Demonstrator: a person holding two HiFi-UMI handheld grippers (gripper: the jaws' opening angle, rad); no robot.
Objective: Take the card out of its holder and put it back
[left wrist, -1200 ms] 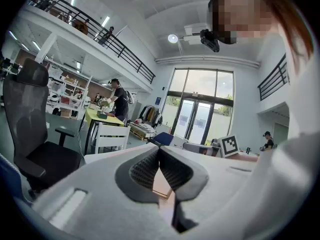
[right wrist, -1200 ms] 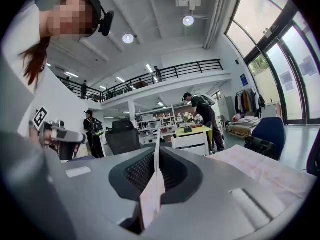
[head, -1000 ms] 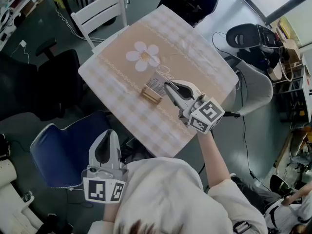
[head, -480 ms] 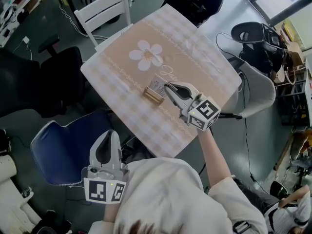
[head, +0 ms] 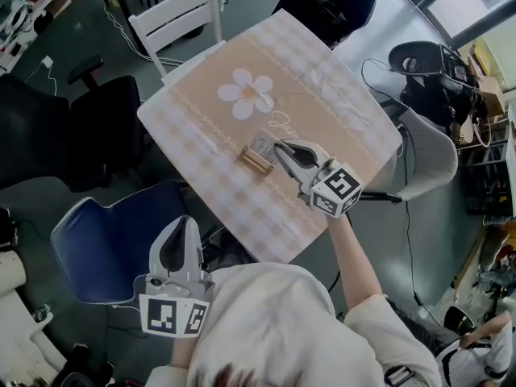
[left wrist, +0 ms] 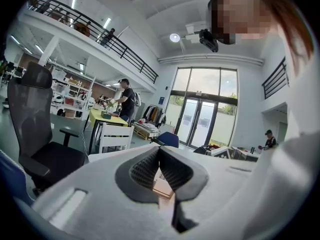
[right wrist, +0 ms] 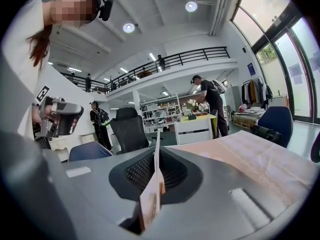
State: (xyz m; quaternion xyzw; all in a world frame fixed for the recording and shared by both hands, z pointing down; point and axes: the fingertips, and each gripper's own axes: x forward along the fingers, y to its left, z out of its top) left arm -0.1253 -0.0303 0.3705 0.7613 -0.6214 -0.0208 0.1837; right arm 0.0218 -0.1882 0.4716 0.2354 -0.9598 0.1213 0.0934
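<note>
Now the checked surface [head: 322, 79] carries the wooden holder [head: 256, 161] at six o'clock of its daisy print [head: 248, 95]. The right tongs [head: 280, 146], pinched flat on the card [head: 264, 144], have sunk over the last second. That brings the card just beside the holder's one o'clock, so reinsertion looks close. The left tongs [head: 183, 222] hang closed and empty at seven o'clock.

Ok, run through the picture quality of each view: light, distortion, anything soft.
Head view: dim and flat, no hard shadows on the table; daylight brightens the top right corner. Left gripper view: strong fisheye with black corners, the balcony railing bows, ceiling lamps flare. Right gripper view: same fisheye; the card held by the right gripper is soft at its near end.
</note>
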